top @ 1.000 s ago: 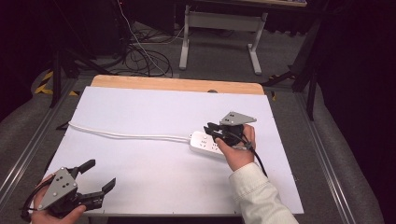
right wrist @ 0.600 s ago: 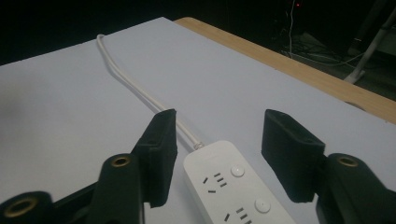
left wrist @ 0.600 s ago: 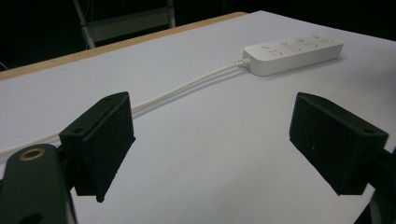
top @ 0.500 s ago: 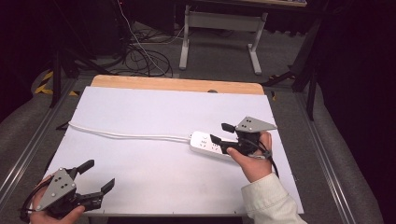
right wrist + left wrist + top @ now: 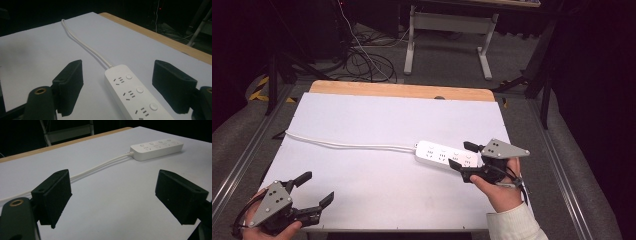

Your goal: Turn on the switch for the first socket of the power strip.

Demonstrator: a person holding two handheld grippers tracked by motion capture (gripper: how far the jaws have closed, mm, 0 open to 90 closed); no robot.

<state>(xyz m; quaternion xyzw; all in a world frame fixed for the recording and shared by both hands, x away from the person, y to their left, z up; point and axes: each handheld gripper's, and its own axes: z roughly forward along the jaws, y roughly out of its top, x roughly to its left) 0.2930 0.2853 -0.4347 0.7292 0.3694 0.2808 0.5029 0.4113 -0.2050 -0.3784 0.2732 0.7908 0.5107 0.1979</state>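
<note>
Right tongs stood apart, straddling the strip, not yet clamped. Left tongs apart, idle, well away. The grasp seemingly remained; nothing lifted off the table.

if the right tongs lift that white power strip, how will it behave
The power strip looks rigid and flat, so it probably won't roll or tip. Its smooth plastic may slip. The cord trailing across the table would likely drag.
</note>
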